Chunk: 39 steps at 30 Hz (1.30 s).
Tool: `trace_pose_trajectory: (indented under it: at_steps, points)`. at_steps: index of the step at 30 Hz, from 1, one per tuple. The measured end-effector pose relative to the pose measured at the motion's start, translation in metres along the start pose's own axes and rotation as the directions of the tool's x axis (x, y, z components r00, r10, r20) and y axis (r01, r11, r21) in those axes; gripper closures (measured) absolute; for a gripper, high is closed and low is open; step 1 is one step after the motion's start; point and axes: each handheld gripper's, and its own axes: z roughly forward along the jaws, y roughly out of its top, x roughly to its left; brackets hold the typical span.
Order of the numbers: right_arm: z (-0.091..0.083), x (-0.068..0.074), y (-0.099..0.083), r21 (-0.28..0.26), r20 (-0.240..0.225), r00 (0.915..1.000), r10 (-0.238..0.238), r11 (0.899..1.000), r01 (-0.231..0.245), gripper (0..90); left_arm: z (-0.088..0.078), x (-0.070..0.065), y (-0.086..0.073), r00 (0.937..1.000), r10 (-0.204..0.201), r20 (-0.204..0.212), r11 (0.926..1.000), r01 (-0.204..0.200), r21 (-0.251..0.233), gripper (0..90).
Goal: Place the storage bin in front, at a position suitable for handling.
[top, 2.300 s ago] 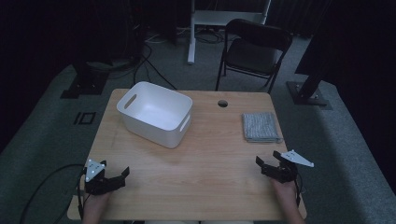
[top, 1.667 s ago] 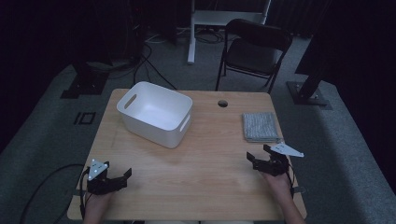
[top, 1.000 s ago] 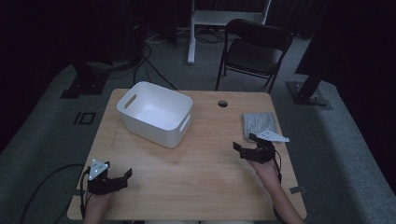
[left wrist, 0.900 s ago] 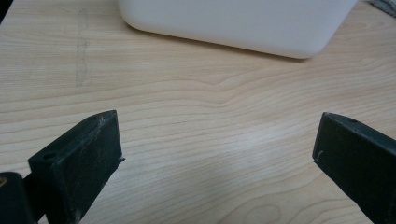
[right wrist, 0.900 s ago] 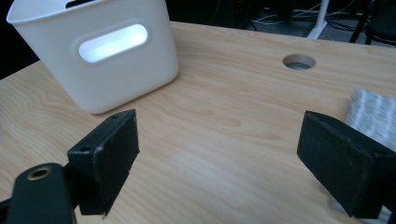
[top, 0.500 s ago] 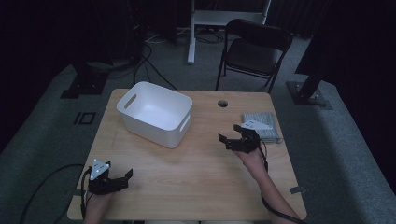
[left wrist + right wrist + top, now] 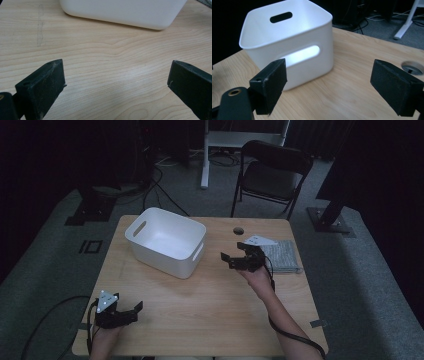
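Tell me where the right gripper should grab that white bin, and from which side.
Probably the near end wall of the white bin, at the rim just above its handle slot. The right gripper is open and already faces that wall, so coming from the bin's right and dropping one jaw inside, one outside, looks simplest. The wall is thin and upright, and the slot offers a natural hold.

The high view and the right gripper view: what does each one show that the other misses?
The high view alone takes in the grey cloth at the table's right, the chair beyond the table, the left gripper near the front edge, and the person's forearms. The right gripper view alone shows the bin's side handle slot glowing with light up close, between its own black fingers. Both show the white bin, the wooden table, its round cable hole and the right gripper, open.
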Motion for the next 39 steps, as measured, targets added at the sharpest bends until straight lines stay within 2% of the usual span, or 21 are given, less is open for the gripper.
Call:
trace_pose_trajectory:
  at_steps: [8,13,19,26,29,31,36,39]
  points:
    - [0.027,0.008,0.022,0.012,-0.011,0.9996,-0.026,1.000,0.026,13.3,-0.001,0.001,0.000,0.9999,-0.010,0.000,0.9999,0.010,-0.002,1.3]
    - [0.045,0.008,0.032,0.027,-0.020,0.9997,-0.012,1.000,0.012,13.6,-0.001,0.002,0.000,0.9999,-0.011,0.005,0.9999,0.011,-0.001,1.3]
    - [0.063,0.009,0.040,0.047,-0.023,0.9996,-0.016,0.999,0.017,13.6,-0.001,0.002,0.000,0.9999,-0.013,0.009,0.9999,0.013,-0.002,1.3]
    - [0.081,0.007,0.049,0.061,-0.018,0.9998,-0.002,0.998,0.003,13.8,-0.001,0.003,-0.001,0.9997,-0.017,0.016,0.9999,0.017,0.000,1.3]
    - [0.088,0.005,0.052,0.064,-0.010,0.9999,0.013,0.998,-0.013,13.9,-0.002,0.003,-0.001,0.9997,-0.021,0.015,0.9998,0.021,-0.002,1.3]
    - [0.092,0.004,0.054,0.065,-0.023,0.9991,0.036,0.997,-0.035,13.9,-0.002,0.004,-0.001,0.9996,-0.025,0.010,0.9997,0.025,-0.005,1.3]
    - [0.103,0.002,0.058,0.087,0.002,0.9997,0.025,0.996,-0.025,14.5,-0.003,0.005,-0.002,0.9994,-0.032,0.011,0.9994,0.032,-0.007,1.3]
    - [0.109,-0.001,0.058,0.085,0.010,0.9996,0.025,0.996,-0.026,19.7,-0.003,0.005,-0.002,0.9994,-0.033,0.012,0.9994,0.033,-0.007,1.3]
